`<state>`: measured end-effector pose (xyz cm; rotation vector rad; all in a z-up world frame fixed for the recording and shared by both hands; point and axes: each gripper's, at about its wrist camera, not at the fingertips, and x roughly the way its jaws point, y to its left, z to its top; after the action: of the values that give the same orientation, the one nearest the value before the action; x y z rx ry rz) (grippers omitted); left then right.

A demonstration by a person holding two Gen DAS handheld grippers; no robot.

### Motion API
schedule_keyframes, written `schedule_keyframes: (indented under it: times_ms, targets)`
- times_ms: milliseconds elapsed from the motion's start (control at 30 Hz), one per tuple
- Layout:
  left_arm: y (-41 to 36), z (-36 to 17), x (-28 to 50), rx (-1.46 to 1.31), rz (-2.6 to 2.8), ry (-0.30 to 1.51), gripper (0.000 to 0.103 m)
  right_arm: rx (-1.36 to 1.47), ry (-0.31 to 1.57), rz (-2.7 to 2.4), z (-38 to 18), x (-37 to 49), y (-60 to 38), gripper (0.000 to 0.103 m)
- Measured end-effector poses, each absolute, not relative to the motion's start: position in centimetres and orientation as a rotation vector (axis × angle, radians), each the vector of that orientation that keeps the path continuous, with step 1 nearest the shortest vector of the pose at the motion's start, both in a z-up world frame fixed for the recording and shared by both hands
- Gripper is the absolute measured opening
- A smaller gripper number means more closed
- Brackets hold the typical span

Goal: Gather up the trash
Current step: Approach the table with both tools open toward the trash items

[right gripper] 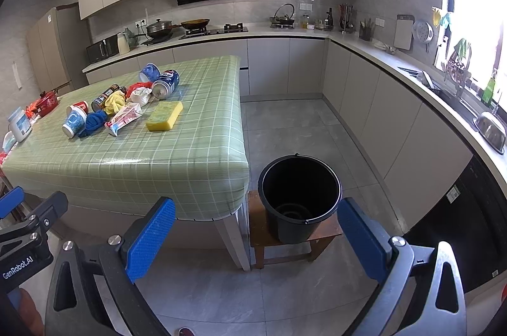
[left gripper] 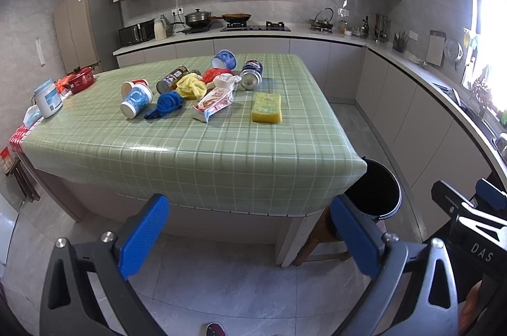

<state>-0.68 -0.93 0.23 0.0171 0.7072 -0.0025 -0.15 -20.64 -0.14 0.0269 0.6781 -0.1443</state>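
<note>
Your left tool (left gripper: pixel 250 229) is spread wide with nothing between its blue pads, held low off the near edge of the worktop (left gripper: pixel 190 145); your right tool (right gripper: pixel 256 236) is likewise wide apart and empty, with the black bucket (right gripper: pixel 299 196) showing between its fingers. From the left wrist view the trash lies in a cluster around 12 o'clock on the green checked cloth: a yellow sponge (left gripper: pixel 266 107) apart at the right, a flattened carton (left gripper: pixel 214 105) just beside it at 9 o'clock, a blue cloth (left gripper: pixel 166 104) and a blue-patterned paper cup (left gripper: pixel 136 100) on its side further left, with a red-and-white cup (left gripper: pixel 134 85) touching it behind. Further back you have a dark tin (left gripper: pixel 172 79) on its side, a yellow rag (left gripper: pixel 191 85), a white crumpled wad (left gripper: pixel 226 80), something red (left gripper: pixel 215 73) behind it, a blue soda can (left gripper: pixel 252 74) lying down, and another blue cup (left gripper: pixel 224 59) at the far end. The bucket stands on a low wooden stool (right gripper: pixel 263 234) at the worktop's right near corner, and looks empty inside. A white jar (left gripper: pixel 48 98) stands at the worktop's left edge.
</note>
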Motion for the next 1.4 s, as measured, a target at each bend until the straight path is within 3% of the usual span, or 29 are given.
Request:
schedule_keyframes:
  times_ms: [1400]
  targets:
    - [0.4,0.8,-2.0,0.015,0.03,0.687,0.103,0.026,0.664,-0.108,0.3,-0.9,-19.8,0.103]
